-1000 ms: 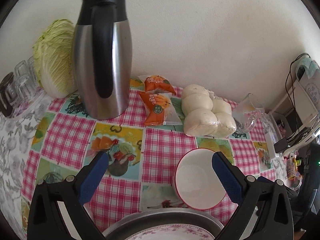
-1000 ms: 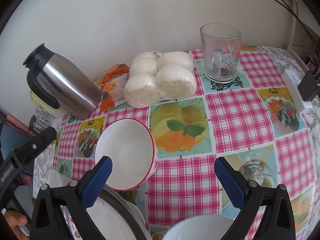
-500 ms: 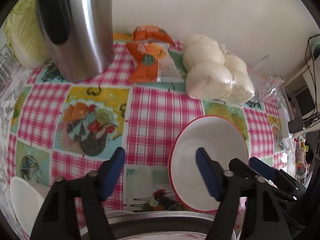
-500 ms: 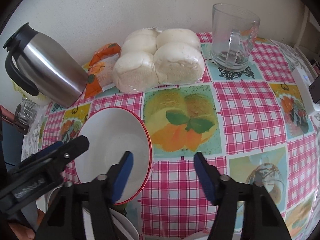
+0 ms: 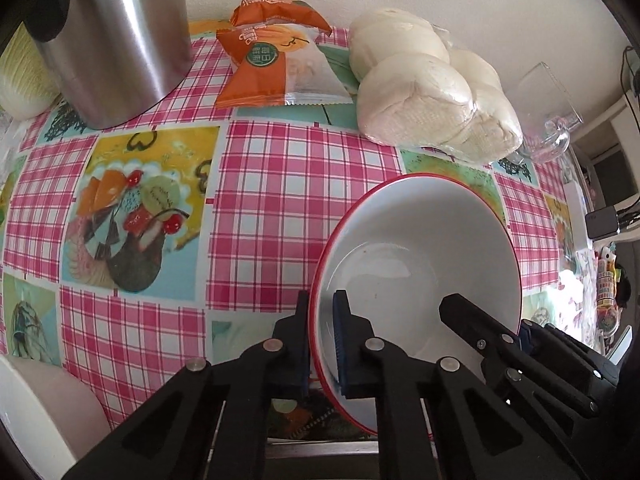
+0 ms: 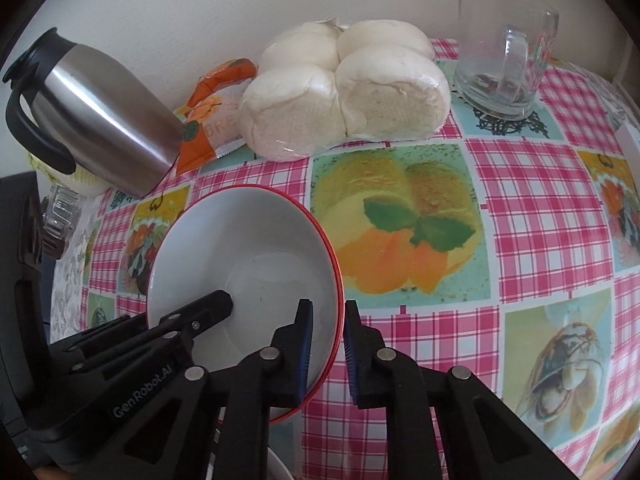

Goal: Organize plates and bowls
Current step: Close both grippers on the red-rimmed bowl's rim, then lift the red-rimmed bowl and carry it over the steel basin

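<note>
Now both grippers pinch the bowl's rim.
The left gripper (image 5: 320, 340) and right gripper (image 6: 326, 354) have just closed on opposite sides of the red-rimmed bowl (image 5: 416, 248), which sits on the checked tablecloth (image 5: 280, 184). Next, I think: lift it evenly.

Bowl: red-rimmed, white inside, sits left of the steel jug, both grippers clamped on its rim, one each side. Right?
One slip: the bowl sits right of the jug, not left, as the left wrist view shows. The rest holds: the left gripper and the right gripper have just closed on opposite sides of the rim.
</note>
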`<state>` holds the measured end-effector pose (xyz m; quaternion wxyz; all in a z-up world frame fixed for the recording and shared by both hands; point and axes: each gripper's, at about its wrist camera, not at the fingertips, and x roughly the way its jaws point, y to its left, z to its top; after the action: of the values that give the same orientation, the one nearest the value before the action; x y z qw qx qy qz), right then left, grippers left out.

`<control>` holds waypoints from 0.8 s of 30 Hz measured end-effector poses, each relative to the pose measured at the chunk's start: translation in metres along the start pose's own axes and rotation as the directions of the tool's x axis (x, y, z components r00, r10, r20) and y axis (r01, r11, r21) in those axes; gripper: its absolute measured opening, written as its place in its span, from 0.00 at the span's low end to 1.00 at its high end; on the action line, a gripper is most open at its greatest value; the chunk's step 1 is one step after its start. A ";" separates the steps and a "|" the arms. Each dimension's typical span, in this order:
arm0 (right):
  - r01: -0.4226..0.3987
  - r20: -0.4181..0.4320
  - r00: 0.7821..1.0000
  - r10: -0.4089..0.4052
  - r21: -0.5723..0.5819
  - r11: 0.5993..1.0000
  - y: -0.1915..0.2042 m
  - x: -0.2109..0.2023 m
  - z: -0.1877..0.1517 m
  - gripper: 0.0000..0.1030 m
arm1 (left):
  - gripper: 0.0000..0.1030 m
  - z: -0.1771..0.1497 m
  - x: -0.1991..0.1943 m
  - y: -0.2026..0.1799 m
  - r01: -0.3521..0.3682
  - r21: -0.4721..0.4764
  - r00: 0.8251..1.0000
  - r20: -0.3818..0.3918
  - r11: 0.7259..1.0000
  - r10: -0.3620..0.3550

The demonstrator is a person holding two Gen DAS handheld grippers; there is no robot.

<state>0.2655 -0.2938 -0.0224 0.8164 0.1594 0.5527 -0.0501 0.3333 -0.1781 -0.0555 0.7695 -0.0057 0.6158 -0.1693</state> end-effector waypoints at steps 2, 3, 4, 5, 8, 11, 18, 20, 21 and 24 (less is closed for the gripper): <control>0.000 0.001 1.000 0.000 0.009 1.000 -0.001 0.000 -0.001 0.15 | 0.10 0.000 -0.001 -0.001 0.010 -0.006 1.000 0.007 1.000 -0.010; -0.005 0.003 1.000 0.005 0.016 1.000 -0.002 -0.001 -0.002 0.14 | 0.10 -0.001 -0.002 -0.003 0.010 -0.006 1.000 0.009 1.000 -0.010; -0.006 0.006 1.000 0.006 0.021 1.000 -0.005 -0.002 -0.002 0.14 | 0.10 -0.001 -0.003 -0.006 0.010 0.002 1.000 0.013 1.000 -0.010; -0.003 0.009 1.000 0.003 0.027 1.000 -0.007 -0.003 -0.002 0.12 | 0.10 -0.001 -0.006 -0.008 0.013 0.006 1.000 0.017 1.000 -0.013; -0.004 0.031 1.000 0.002 0.042 0.999 -0.015 -0.013 -0.002 0.12 | 0.10 -0.002 -0.012 -0.019 0.027 0.007 0.999 0.037 1.000 -0.028; -0.003 0.059 0.998 0.000 0.050 0.999 -0.019 -0.029 -0.002 0.12 | 0.10 -0.001 -0.025 -0.032 0.033 0.015 0.997 0.065 0.999 -0.034; 0.020 0.151 0.988 -0.025 0.034 0.999 -0.023 -0.080 -0.015 0.12 | 0.10 -0.015 -0.068 -0.060 0.035 0.029 0.985 0.168 0.999 -0.039; 0.020 0.167 0.986 -0.026 0.033 0.999 -0.022 -0.093 -0.020 0.12 | 0.10 -0.023 -0.080 -0.065 0.028 0.029 0.980 0.195 0.999 -0.033; 0.019 0.175 0.984 -0.025 0.033 0.999 -0.021 -0.100 -0.024 0.12 | 0.10 -0.028 -0.087 -0.069 0.020 0.032 0.978 0.209 0.999 -0.026; 0.024 0.194 0.981 -0.028 0.025 0.999 -0.017 -0.116 -0.035 0.12 | 0.10 -0.040 -0.101 -0.068 0.010 0.032 0.970 0.244 0.999 -0.017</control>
<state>0.1855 -0.3100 0.0690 0.8638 0.1557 0.4720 -0.0824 0.2591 -0.2074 0.0455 0.8382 -0.0188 0.5137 -0.1821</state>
